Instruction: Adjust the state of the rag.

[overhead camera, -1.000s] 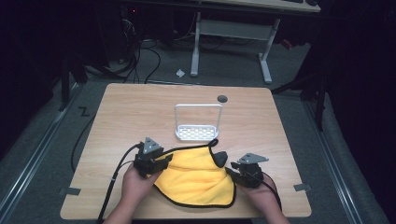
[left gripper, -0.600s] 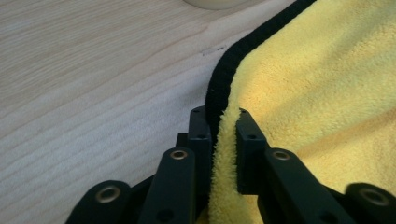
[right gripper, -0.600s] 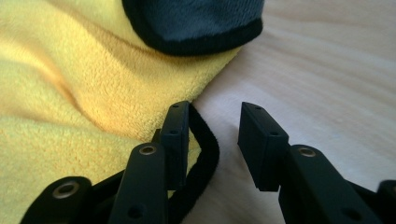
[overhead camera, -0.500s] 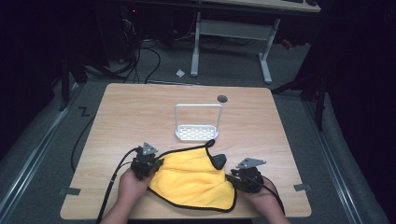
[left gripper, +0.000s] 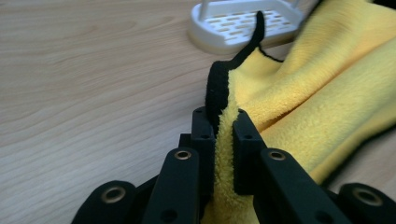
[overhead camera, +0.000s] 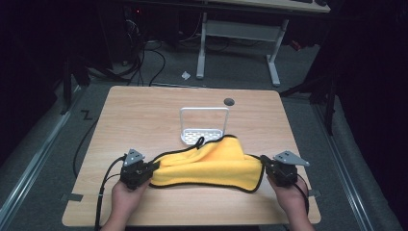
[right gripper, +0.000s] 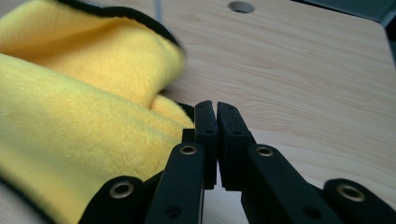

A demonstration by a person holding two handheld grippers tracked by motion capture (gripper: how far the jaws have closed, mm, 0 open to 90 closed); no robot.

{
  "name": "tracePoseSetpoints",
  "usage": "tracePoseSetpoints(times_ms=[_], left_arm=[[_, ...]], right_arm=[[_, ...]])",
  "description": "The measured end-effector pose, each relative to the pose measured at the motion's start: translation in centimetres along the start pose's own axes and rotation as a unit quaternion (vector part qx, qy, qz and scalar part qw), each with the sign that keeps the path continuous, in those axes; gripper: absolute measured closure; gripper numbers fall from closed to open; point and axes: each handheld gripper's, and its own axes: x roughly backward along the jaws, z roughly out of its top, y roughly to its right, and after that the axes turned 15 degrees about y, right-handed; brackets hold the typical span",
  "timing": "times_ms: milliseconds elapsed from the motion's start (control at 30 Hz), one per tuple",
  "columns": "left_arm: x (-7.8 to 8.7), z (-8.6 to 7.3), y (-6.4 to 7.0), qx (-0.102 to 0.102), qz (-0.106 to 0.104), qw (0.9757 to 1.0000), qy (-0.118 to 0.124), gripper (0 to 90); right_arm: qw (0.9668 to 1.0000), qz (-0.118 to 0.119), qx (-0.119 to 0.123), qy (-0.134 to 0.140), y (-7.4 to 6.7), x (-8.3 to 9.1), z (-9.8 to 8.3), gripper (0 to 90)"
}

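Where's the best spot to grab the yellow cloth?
Grab the cloth at its black-trimmed end corners, coming in level from each side. The edges there are thin and lifted, so jaws slip around them, as the left gripper does now.

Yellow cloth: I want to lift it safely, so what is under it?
Under the yellow cloth lies the wooden table. Its far fold overlaps the front edge of the white slotted rack. Anything beneath its middle is covered and cannot be seen.
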Motion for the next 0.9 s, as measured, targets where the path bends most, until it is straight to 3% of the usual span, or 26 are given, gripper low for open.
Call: tracePoseSetpoints(times_ms=[133, 233, 267, 300, 467, 600, 700, 767, 900], left_arm=[[0.6, -2.1, 0.7, 0.003, -0.006, 0.9990, -0.043, 81.9], [1.4, -3.2, 0.5, 0.009, 0.000, 0.9985, -0.055, 81.3], [2.1, -3.8, 0.1, 0.033, -0.002, 0.9976, -0.061, 80.7], [2.4, -3.9, 0.0, 0.036, -0.004, 0.9974, -0.062, 79.2], [3.3, -3.9, -0.3, 0.037, 0.007, 0.9980, -0.050, 64.0], [3.6, -3.0, -0.4, 0.019, 0.012, 0.9992, -0.032, 54.9], [3.8, -2.5, -0.6, 0.015, 0.015, 0.9995, -0.023, 52.6], [4.1, -2.0, -0.9, 0.023, 0.016, 0.9996, -0.005, 51.8], [3.8, -2.6, -0.9, 0.023, 0.013, 0.9995, -0.015, 52.6]], right_arm=[[0.9986, 0.008, -0.010, -0.052, 0.2, -0.4, -2.3, 85.1], [0.9980, 0.004, -0.007, -0.062, 0.2, -0.7, -2.6, 79.6], [0.9984, 0.006, -0.011, -0.056, 0.3, -0.9, -2.5, 75.9], [0.9985, 0.007, -0.013, -0.053, 0.1, -0.9, -2.4, 74.1], [0.9988, 0.020, -0.007, -0.045, -0.5, -1.1, -2.3, 70.5], [0.9987, 0.022, -0.015, -0.043, -0.5, -1.1, -2.3, 68.9], [0.9988, 0.021, -0.014, -0.041, -0.4, -0.9, -2.2, 68.9], [0.9988, 0.017, -0.016, -0.044, -0.1, -0.3, -2.4, 68.3], [0.9985, 0.014, -0.026, -0.046, -0.1, 1.2, -2.8, 70.1]])
